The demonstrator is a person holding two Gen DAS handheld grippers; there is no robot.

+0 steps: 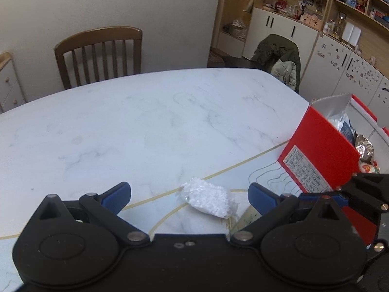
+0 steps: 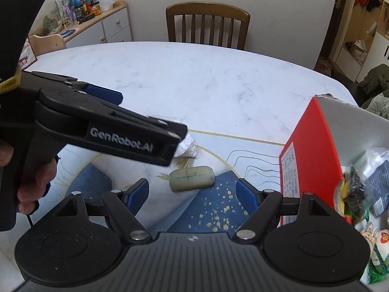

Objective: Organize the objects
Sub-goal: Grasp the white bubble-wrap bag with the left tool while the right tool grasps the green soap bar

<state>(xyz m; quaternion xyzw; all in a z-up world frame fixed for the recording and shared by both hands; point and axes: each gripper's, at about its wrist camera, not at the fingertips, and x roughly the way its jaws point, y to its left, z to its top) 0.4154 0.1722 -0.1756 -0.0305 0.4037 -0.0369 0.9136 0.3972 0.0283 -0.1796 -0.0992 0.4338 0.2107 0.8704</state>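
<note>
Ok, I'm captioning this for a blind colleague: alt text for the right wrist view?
The open right gripper hovers over a pale oblong bar on a marble table. The left gripper reaches across toward a white plastic packet; a red box stands right.

Left hand-held gripper spread wide above a white crinkled packet near the table's near edge; open red box at its right edge

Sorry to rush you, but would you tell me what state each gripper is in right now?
Left gripper: open, empty, with the small clear bag of white granules lying between its fingers.
Right gripper: open, empty, just short of the pale grey-green oblong bar.
</note>
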